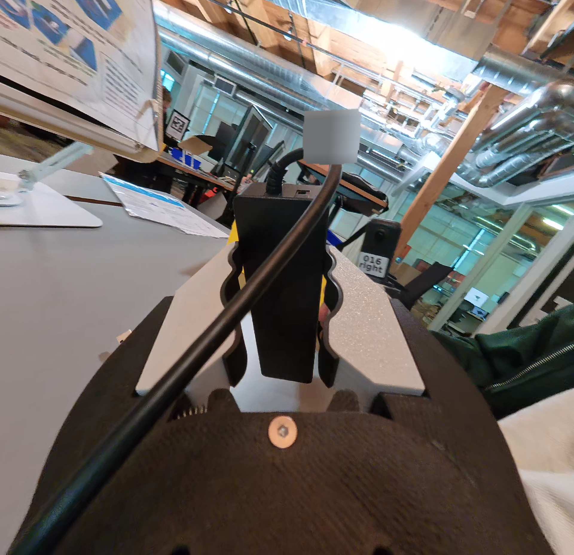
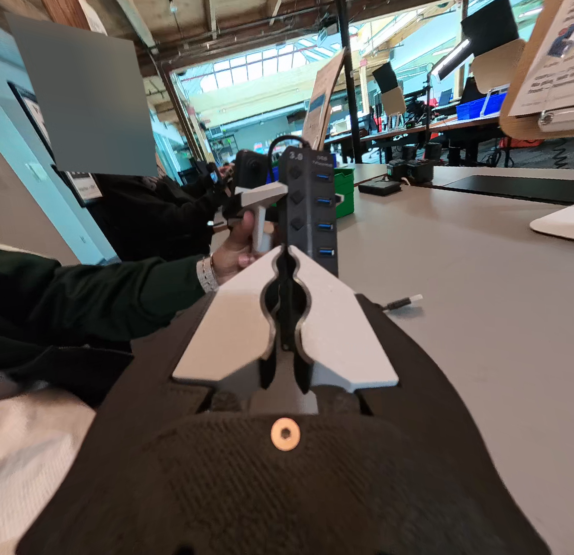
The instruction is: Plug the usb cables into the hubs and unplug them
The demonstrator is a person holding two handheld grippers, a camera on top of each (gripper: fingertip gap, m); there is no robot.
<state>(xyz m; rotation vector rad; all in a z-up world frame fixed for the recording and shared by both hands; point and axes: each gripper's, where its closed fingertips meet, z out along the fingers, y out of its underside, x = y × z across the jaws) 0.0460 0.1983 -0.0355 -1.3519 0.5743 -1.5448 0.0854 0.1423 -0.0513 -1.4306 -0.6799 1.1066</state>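
Left wrist view, grainy white fingers clamping boxy black hub, right fingers pinching thin cable

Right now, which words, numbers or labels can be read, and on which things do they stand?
I do not quote writing; it stands on:
USB hub: white print near its top, legible.
White sticker under a black camera housing: legible.
Poster, paper sheet on the table: blurred.

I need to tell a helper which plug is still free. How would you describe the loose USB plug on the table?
Start at the grey table, right of the right gripper. There lies a loose USB plug with a black body and silver tip. Unlike the upright black hub, it lies flat and unheld.
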